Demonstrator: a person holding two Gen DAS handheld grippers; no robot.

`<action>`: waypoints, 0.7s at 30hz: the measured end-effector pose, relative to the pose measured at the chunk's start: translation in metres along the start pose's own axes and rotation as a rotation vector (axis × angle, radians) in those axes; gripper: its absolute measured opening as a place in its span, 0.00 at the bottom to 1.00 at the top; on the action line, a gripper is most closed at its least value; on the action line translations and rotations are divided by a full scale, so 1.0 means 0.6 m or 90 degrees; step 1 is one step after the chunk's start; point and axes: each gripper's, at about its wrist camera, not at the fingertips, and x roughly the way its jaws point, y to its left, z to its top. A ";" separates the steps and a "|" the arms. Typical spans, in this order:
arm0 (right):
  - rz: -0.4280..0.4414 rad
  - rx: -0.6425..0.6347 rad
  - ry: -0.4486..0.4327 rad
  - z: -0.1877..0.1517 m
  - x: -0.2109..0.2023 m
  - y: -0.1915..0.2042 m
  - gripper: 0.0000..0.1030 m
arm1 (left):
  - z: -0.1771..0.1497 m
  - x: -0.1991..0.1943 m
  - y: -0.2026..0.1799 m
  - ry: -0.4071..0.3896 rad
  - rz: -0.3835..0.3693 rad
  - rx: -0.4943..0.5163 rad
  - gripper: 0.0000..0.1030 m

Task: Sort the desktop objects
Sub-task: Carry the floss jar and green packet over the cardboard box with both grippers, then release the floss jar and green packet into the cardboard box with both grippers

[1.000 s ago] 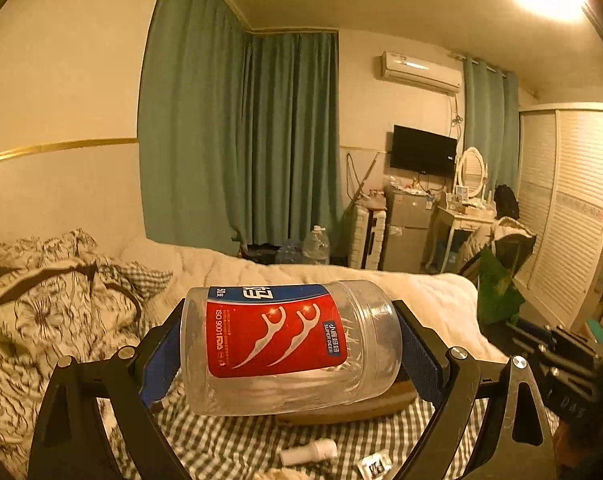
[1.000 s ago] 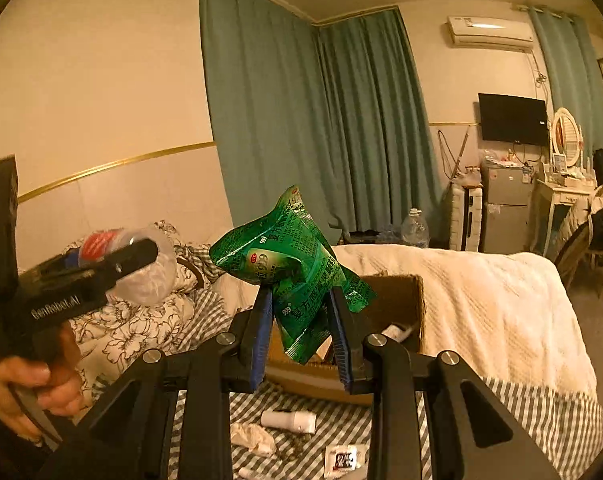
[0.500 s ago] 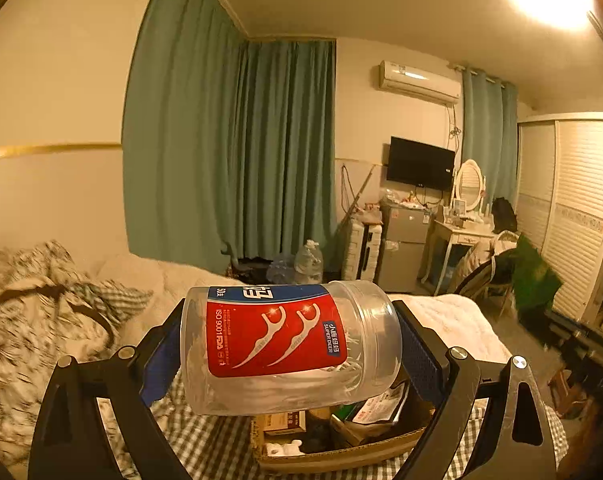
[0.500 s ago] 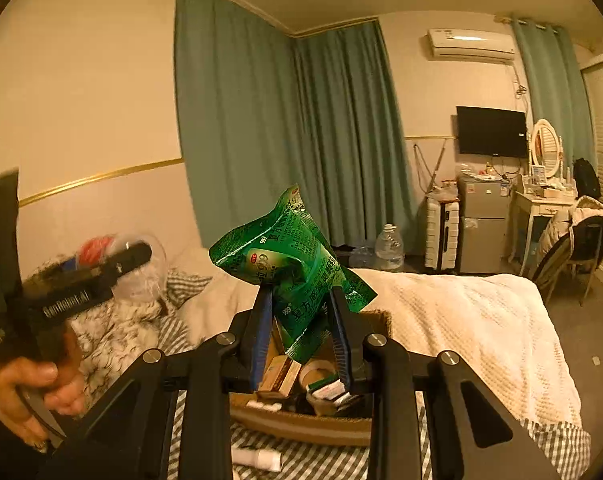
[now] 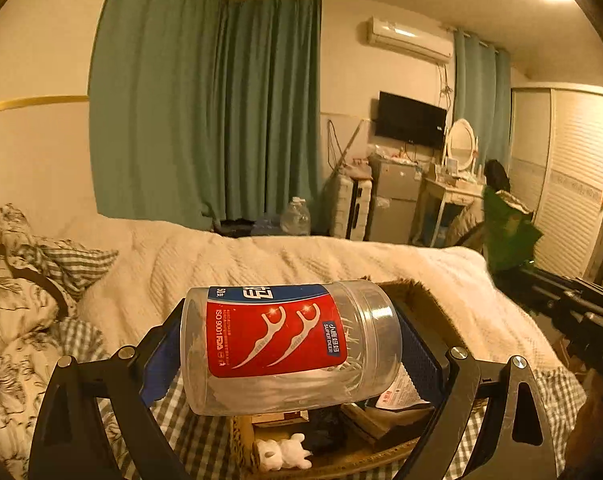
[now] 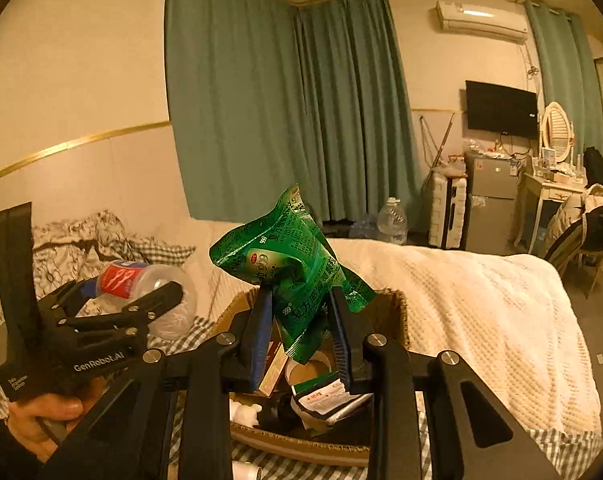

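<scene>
Checked cloth (image 5: 205, 444) under cardboard box (image 6: 397, 308) (teal curtains (image 5: 205, 120) behind)

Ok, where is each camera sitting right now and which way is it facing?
Left wrist: on the left gripper, looking along its fingers over the cardboard box and bed; its fingers clamp the floss-pick jar.
Right wrist: on the right gripper, facing the same way; its fingers pinch the green packet; the left gripper and the person's hand show at lower left.
Shared: box, jar, packet, green curtains, TV.
</scene>
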 end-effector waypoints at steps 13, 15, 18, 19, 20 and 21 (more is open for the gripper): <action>-0.019 0.031 0.112 -0.065 0.149 -0.051 0.26 | -0.047 0.123 -0.015 0.077 0.027 0.031 0.92; -0.020 0.029 0.127 -0.073 0.163 -0.055 0.26 | -0.046 0.132 -0.018 0.080 0.025 0.027 0.92; -0.029 0.031 0.128 -0.079 0.170 -0.061 0.27 | -0.048 0.139 -0.024 0.080 0.030 0.031 0.93; -0.033 0.033 0.128 -0.079 0.168 -0.061 0.28 | -0.050 0.139 -0.026 0.077 0.035 0.032 0.94; -0.039 0.036 0.125 -0.079 0.165 -0.064 0.31 | -0.052 0.137 -0.027 0.072 0.040 0.034 0.94; -0.044 0.041 0.122 -0.077 0.163 -0.067 0.41 | -0.051 0.138 -0.025 0.071 0.040 0.034 0.94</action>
